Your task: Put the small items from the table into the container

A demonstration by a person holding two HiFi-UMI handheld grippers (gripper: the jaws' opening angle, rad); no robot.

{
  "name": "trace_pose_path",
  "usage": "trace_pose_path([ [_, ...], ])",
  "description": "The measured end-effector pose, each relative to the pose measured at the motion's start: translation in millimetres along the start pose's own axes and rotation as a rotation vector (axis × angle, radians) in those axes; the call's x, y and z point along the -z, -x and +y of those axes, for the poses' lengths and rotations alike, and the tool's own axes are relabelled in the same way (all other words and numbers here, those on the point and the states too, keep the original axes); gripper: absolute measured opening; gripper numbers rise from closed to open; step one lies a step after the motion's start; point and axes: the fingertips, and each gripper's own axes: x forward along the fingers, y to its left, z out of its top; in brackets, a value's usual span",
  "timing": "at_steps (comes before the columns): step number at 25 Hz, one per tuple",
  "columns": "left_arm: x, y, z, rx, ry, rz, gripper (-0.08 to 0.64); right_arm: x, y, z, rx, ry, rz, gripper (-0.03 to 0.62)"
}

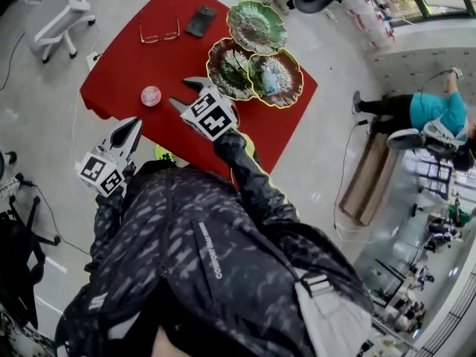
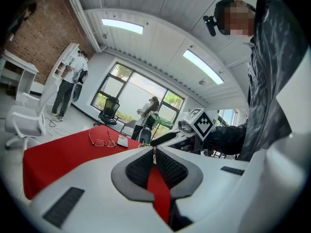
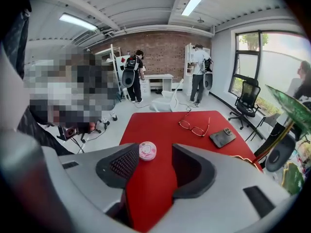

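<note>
The right gripper (image 3: pixel 152 155) hangs over the red table (image 3: pixel 160 125) with its jaws spread fairly wide and nothing in them. Beyond them, near the table's edge, lies a small round pink tin (image 3: pixel 147 150) with a pale printed lid. The left gripper (image 2: pixel 154 152) is pressed together, empty.

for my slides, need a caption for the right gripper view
Open right claw above the red table, small pink round tin ahead, glasses and phone beyond

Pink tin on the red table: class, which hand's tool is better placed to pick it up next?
Likely right. The right tool is open over the table, the pink tin lined up just beyond its jaws. The left tool is shut, at the table's edge.
</note>
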Motion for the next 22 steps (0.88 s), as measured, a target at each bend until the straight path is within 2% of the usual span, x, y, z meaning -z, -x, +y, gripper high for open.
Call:
trace_pose_path([
  [14,18,44,29,-0.144,0.05,0.002,0.018,15,-72,28,-0.149,0.08,0.103,0.249],
  [22,21,60,44,-0.205,0.066,-0.005,0.018,33,-109,31,-0.195,0.112,0.178,0.275],
])
